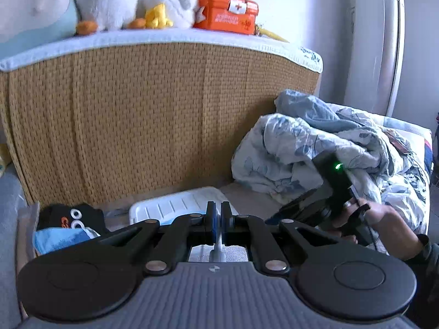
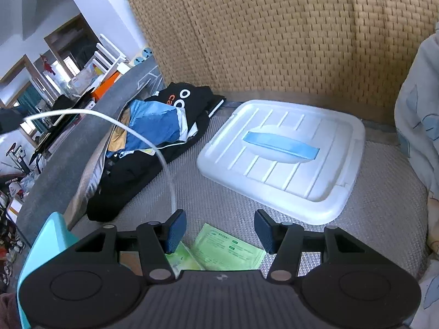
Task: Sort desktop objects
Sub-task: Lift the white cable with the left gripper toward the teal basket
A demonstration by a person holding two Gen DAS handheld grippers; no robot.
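Note:
My left gripper (image 1: pixel 218 219) has its blue pads nearly together, shut on a thin white cable (image 1: pixel 218 249) that runs back toward the camera. From the right wrist the same white cable (image 2: pixel 137 134) arcs in from the left and drops just beside the left finger. My right gripper (image 2: pixel 221 230) is open above green paper packets (image 2: pixel 227 249) that lie flat on the grey woven mat. Beyond it sits a white plastic lid (image 2: pixel 282 156) with a blue handle (image 2: pixel 282 142). The lid (image 1: pixel 175 205) also shows past the left fingers.
A black garment with blue cloth (image 2: pixel 153 131) lies left of the lid. A woven rattan wall (image 1: pixel 164 115) closes the back, with plush toys and an orange first-aid box (image 1: pixel 227 12) on top. A crumpled floral quilt (image 1: pixel 315 142) fills the right. A hand (image 1: pixel 384 216) holds the right tool.

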